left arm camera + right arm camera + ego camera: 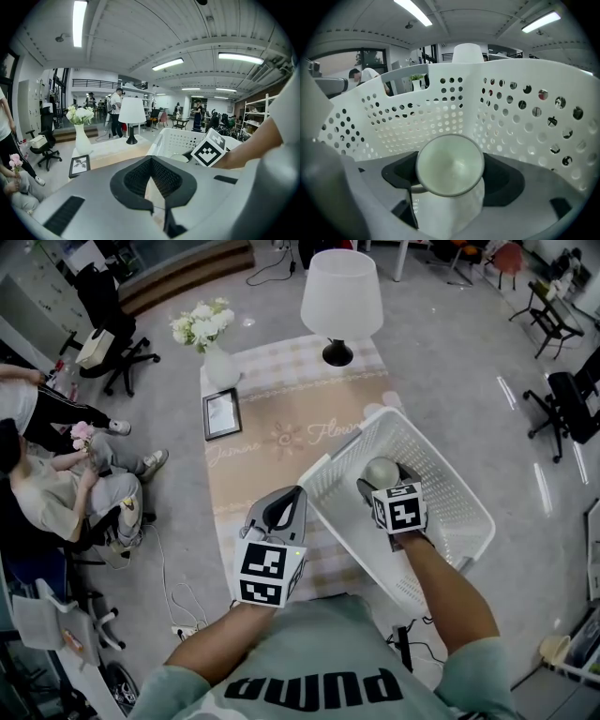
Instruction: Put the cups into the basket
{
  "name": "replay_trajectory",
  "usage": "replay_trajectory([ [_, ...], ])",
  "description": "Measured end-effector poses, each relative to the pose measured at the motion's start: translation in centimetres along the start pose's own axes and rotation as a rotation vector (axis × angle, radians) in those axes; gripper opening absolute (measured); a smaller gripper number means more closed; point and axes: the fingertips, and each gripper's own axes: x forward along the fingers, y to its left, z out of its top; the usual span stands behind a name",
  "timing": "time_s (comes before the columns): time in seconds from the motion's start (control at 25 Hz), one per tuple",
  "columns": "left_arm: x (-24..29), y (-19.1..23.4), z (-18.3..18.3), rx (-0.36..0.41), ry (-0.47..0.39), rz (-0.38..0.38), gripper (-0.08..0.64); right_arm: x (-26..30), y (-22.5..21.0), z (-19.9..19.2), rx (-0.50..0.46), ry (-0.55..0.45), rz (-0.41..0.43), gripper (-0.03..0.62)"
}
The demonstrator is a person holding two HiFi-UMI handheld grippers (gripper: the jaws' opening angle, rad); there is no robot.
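Observation:
A white perforated basket (441,474) stands tilted at the table's right edge. My right gripper (382,482) is inside the basket, shut on a pale green-white cup (381,471). In the right gripper view the cup (450,165) sits between the jaws with its mouth facing the camera and the basket wall (440,112) close behind it. My left gripper (281,512) hovers over the table just left of the basket, shut with nothing held. Its closed jaws fill the left gripper view (157,206), where the basket (180,140) lies ahead to the right.
The table (272,446) has a beige patterned cloth. It carries a white lamp (340,296), a vase of white flowers (211,343) and a framed picture (221,413) at its far end. A seated person (56,484) and office chairs (108,324) are to the left.

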Motion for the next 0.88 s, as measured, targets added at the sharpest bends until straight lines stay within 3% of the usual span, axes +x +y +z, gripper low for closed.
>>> replay_trajectory([
  [0.88, -1.1, 0.1, -0.1, 0.019, 0.001, -0.050, 0.002, 0.6, -0.3, -1.2, 0.015, 0.054, -0.031, 0.390],
])
